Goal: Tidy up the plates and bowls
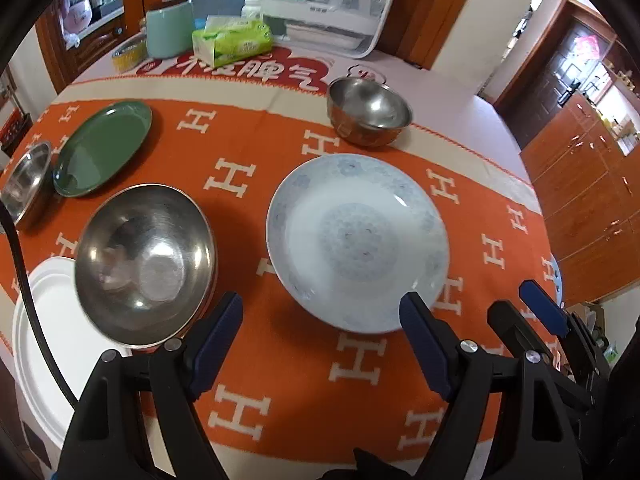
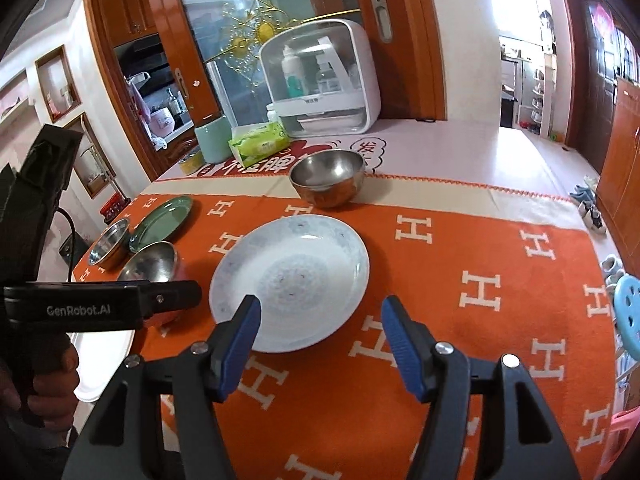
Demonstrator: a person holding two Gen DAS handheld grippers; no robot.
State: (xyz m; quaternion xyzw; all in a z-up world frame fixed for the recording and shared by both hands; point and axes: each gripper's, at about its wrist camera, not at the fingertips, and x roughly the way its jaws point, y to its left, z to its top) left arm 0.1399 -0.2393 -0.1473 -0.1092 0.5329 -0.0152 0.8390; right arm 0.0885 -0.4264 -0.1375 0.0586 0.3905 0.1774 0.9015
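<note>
A white plate with a pale blue pattern (image 1: 356, 240) (image 2: 288, 280) lies mid-cloth. My left gripper (image 1: 320, 320) hovers open over its near rim, with nothing between the fingers. My right gripper (image 2: 322, 320) is open too, its left pad above the plate's near edge without pressing on it. To the left sit a large steel bowl (image 1: 148, 264) (image 2: 148, 266), a green plate (image 1: 104, 148) (image 2: 162, 222) and a small steel bowl (image 1: 28, 184) (image 2: 110, 242). Another steel bowl (image 1: 368, 110) (image 2: 328, 176) stands behind the patterned plate. A plain white plate (image 1: 52, 352) (image 2: 104, 344) lies near left.
At the table's far side stand a mint canister (image 1: 170, 28), a green tissue pack (image 1: 232, 42), a yellow tin (image 1: 128, 54) and a white clear-lidded box (image 1: 332, 4). A blue stool (image 2: 628, 308) is off the right edge. A hand (image 2: 48, 376) holds the left gripper.
</note>
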